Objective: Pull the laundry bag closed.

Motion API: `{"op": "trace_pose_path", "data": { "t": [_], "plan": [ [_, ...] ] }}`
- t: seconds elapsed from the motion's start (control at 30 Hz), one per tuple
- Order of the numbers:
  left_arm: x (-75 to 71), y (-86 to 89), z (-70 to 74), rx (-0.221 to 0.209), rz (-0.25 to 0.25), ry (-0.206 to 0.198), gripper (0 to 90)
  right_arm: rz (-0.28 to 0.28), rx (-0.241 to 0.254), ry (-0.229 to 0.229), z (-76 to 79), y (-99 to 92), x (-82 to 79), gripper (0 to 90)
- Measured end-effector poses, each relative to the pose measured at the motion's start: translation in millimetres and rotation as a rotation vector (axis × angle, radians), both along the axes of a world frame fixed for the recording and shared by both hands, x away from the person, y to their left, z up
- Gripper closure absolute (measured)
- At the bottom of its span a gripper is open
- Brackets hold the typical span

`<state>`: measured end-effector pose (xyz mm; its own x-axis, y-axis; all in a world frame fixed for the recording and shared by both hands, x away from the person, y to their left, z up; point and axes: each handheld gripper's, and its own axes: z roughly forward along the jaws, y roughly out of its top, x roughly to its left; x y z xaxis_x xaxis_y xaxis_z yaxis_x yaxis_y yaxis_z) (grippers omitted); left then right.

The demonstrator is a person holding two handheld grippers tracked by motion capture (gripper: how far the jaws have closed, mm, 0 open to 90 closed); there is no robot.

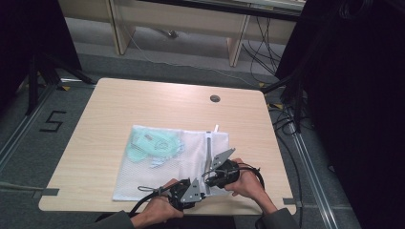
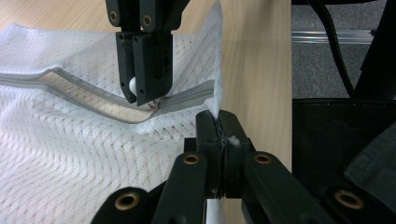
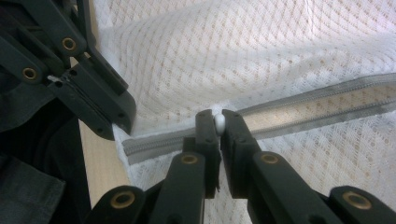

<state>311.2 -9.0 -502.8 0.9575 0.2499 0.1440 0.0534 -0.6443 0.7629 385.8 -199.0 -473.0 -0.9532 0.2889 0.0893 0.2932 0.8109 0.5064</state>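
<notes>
A: Where's the zipper pull?

B: The small white zipper pull (image 3: 219,122) sits pinched between the jaws of the right gripper (image 3: 218,125), which are clamped together on it. It is at the near end of the grey zipper (image 3: 299,109), right at the gripper's tips.

A: And the bag itself?

B: The white mesh laundry bag (image 1: 143,179) lies flat under both grippers. The left gripper (image 2: 219,122) has its jaws pressed together on a fold of the mesh at the bag's corner, just beside the zipper's end. From that gripper's own view, the right gripper (image 2: 140,95) hangs straight ahead of it and close, its tips down on the zipper track.

A: Anything inside the bag?

B: A pale green garment (image 1: 155,145), beyond the grippers and off to the left of them, seen through the mesh.

A: What does it all rest on?

B: A light wooden table (image 1: 119,105). The grippers work at its near edge, the person's hands wrapped around them, cables trailing back. A small round grommet (image 1: 215,98) is set in the tabletop far ahead of the right gripper.
</notes>
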Motion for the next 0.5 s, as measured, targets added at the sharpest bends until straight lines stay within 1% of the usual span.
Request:
{"op": "trace_pose_path", "data": {
  "t": [0.13,0.17,0.2,0.23,0.3,0.33,0.37,0.43,0.47,0.5],
  "plan": [
    [-1.0,-0.4,-0.3,-0.002,0.001,0.003,88.5,-0.005,-0.003,0.000,-0.4,1.1,1.6,86.3],
    [-1.3,-0.5,-0.8,-0.011,0.007,0.010,88.5,0.001,-0.005,0.000,-0.2,1.3,2.7,86.4],
    [-0.5,0.1,-0.1,-0.003,-0.001,0.009,88.5,0.004,-0.005,0.000,-0.2,1.5,3.1,86.3],
    [-0.5,0.0,-0.2,-0.007,0.002,0.011,88.5,0.003,-0.009,-0.006,0.0,1.8,3.4,86.3],
    [-0.3,0.0,0.0,-0.008,0.003,0.011,88.5,0.002,-0.010,-0.002,0.2,2.0,3.4,86.3],
    [-0.3,0.0,0.0,-0.010,0.002,0.014,88.5,0.001,-0.008,-0.002,-0.1,2.1,3.7,86.3],
    [-1.2,-0.6,-0.6,-0.020,0.010,0.014,88.4,0.002,-0.009,-0.007,-0.5,2.0,5.0,86.3],
    [-1.5,-0.6,-0.7,-0.021,0.011,0.016,88.5,0.001,-0.009,-0.004,-0.5,1.8,5.4,86.3],
    [-0.9,-0.2,-0.2,-0.015,0.006,0.013,88.4,0.003,-0.007,-0.002,-0.6,1.8,6.5,86.3],
    [-0.9,-0.2,-0.2,-0.015,0.006,0.013,88.5,0.002,-0.010,-0.007,-0.5,2.2,6.6,86.4]
  ]
}}
